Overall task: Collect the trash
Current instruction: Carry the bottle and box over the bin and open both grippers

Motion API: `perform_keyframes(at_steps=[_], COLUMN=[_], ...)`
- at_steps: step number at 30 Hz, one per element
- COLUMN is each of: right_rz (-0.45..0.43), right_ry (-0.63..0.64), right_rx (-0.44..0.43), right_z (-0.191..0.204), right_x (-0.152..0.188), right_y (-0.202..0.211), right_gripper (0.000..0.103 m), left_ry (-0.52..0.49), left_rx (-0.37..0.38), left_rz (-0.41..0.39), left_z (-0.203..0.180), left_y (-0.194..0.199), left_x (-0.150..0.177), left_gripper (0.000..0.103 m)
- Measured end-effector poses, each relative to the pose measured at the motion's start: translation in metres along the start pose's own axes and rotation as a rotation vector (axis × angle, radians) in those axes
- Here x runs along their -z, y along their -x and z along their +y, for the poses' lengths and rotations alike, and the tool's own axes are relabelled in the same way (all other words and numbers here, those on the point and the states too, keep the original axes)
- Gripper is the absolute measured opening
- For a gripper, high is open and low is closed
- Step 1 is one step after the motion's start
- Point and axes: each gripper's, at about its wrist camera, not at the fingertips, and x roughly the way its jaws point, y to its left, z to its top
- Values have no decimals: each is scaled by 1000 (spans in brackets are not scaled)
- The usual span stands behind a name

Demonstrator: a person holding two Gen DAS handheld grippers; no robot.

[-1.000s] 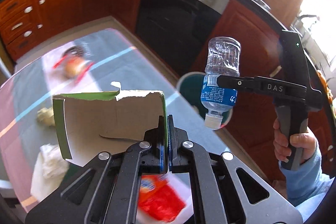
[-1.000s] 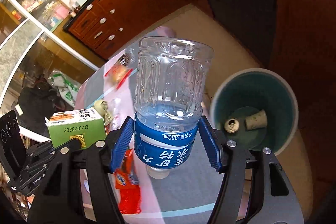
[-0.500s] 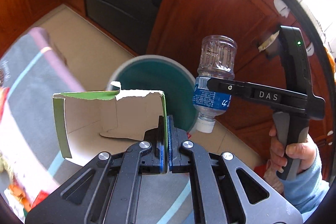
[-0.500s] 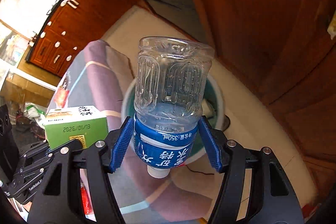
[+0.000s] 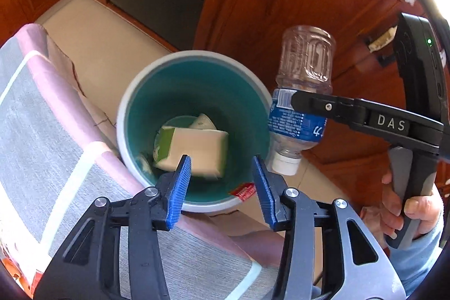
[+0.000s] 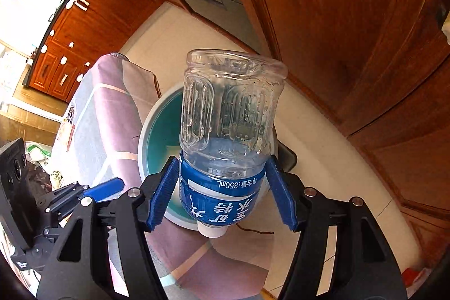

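Tablecloth [image 5: 42, 131]: I see its grey and mauve panels filling the 7 to 10 o'clock part of my left wrist view, draped over the table edge beside the bin.

Left gripper [image 5: 222, 187]: my jaws have just been opening and now stand apart with nothing between the blue pads; they hang over the near rim of the bin, pointing steeply down.

Carton [image 5: 194, 149]: the green and cream carton I was pinching a second ago is out of my grip and now sits inside the bin, slightly blurred, just beyond my left pad. Other scraps lie beside it at the bottom; I cannot tell what they are.

Bin [image 5: 126, 103]: a teal bucket with a pale rim, on the floor at the centre of my left view, touching the hanging cloth at its 8 o'clock side.

Bottle [image 6: 227, 131]: clear plastic, blue label, white cap pointing down, a little water inside. In the left view it hangs at 3 o'clock of the bin, just outside the rim.

Right gripper [image 6: 222, 193]: clamped on the bottle's blue label, both pads pressing its sides.

Hand [image 5: 407, 204]: at 4 o'clock in the left view, wrapped round the right tool's grip, blue sleeve below.
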Motion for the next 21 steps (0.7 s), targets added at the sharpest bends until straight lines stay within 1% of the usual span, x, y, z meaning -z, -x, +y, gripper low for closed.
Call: perform_keyframes(at_steps=[3, 5, 10, 11, 15, 21], right_rz=[11, 20, 41, 47, 83, 122], right_ry=[6, 10, 13, 13, 23, 34], right_rx=[0, 0, 7, 8, 10, 9], right_z=[0, 2, 1, 1, 6, 15], right_x=[2, 1, 2, 2, 8, 12], right_y=[-3, -6, -13, -15, -25, -41], right_gripper=[61, 61, 61, 61, 61, 61], left_ry=[18, 30, 55, 59, 95, 123], left_rx=[-3, -14, -30, -37, -55, -41], left_rz=[-15, -25, -46, -50, -79, -120], left_z=[4, 3, 15, 16, 27, 31], left_y=[5, 10, 19, 20, 31, 48], left_x=[5, 5, 13, 14, 20, 24], left_gripper=[51, 56, 69, 70, 81, 86])
